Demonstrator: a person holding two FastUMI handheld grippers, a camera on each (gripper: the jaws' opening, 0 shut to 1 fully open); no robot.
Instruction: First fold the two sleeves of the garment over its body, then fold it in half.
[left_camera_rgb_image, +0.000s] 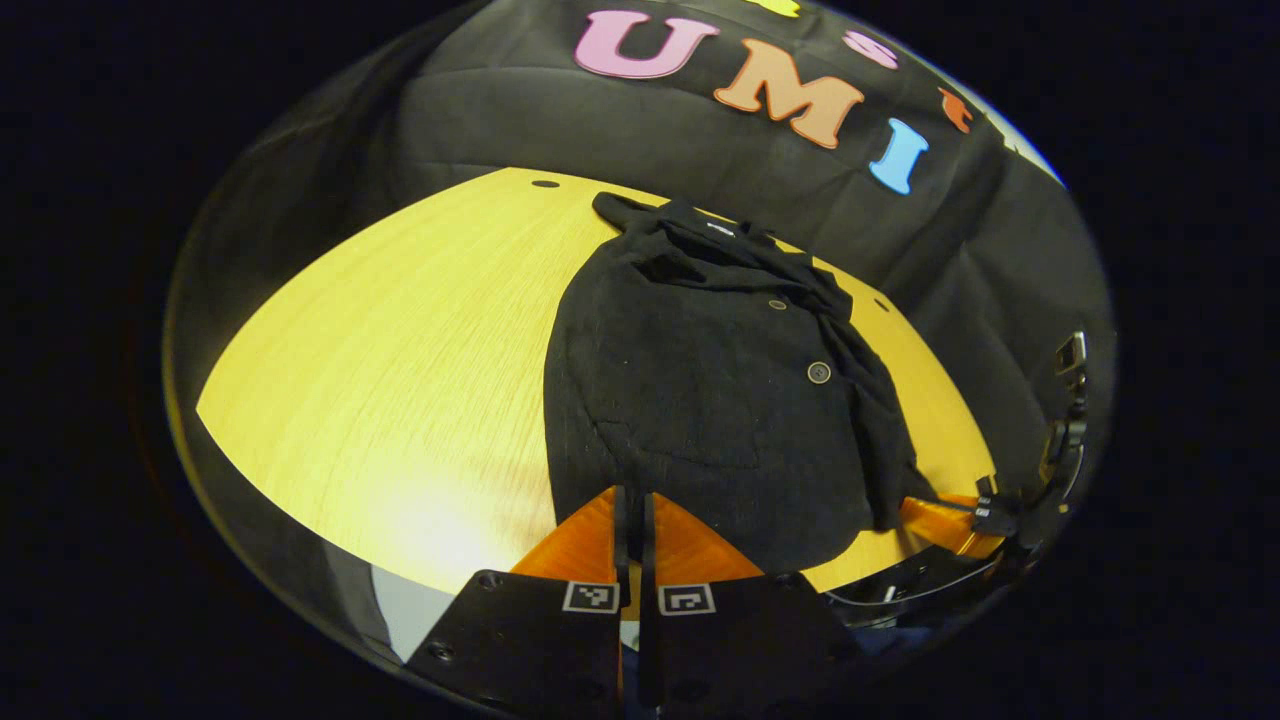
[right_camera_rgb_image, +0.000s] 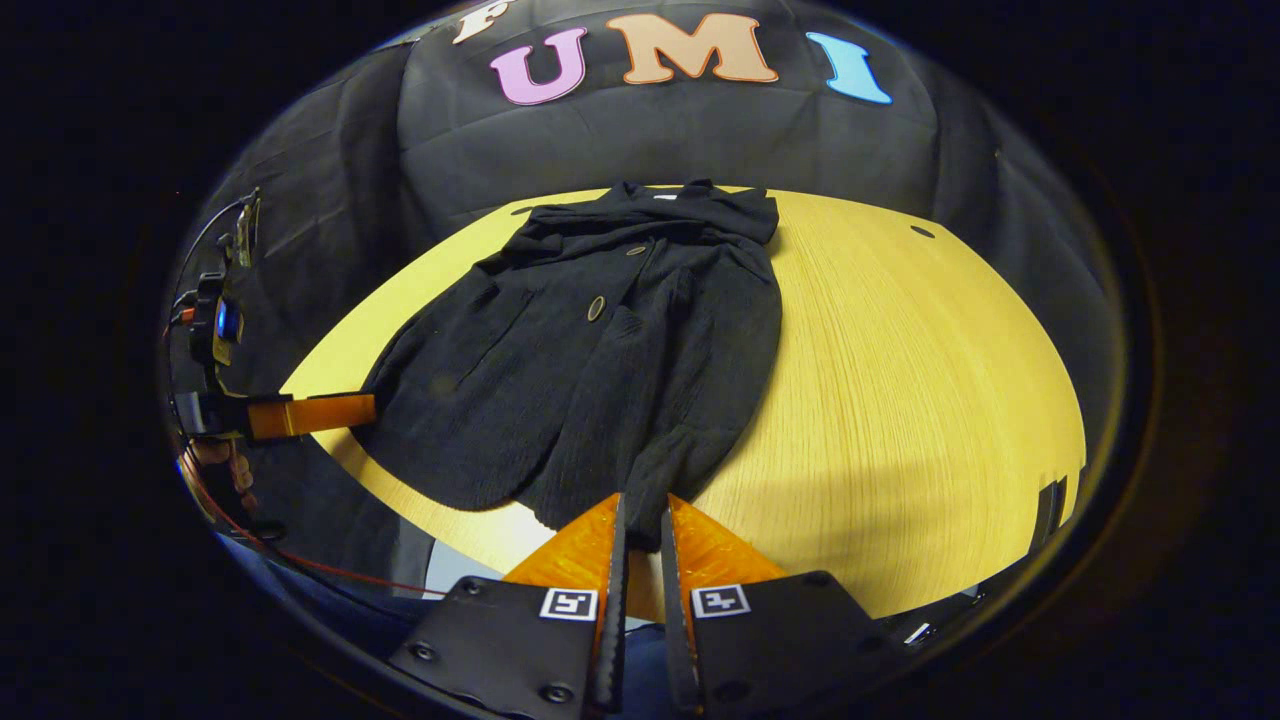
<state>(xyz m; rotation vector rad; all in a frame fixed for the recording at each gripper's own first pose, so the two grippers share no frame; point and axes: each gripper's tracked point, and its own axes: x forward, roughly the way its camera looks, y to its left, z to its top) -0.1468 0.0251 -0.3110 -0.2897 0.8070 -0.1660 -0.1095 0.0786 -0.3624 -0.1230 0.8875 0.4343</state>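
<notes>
Right tongs (right_camera_rgb_image: 640, 520) pinch the sleeve cuff (right_camera_rgb_image: 668, 462), likely to steer it; left tongs (left_camera_rgb_image: 634, 510) clamped on the garment (left_camera_rgb_image: 700, 400) hem, seemingly anchoring it to the tabletop (left_camera_rgb_image: 400, 380).

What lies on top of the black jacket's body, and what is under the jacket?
A folded sleeve lies along the front of the jacket, its cuff between the right tongs. Underneath is the wooden table; the covered tabletop is hidden.

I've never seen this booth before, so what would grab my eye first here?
The black garment spread on the yellow wooden table, collar toward the far edge, buttons showing. Near the front edge, the right gripper pinches a sleeve cuff lying over the body, while the left gripper pinches the hem.
</notes>
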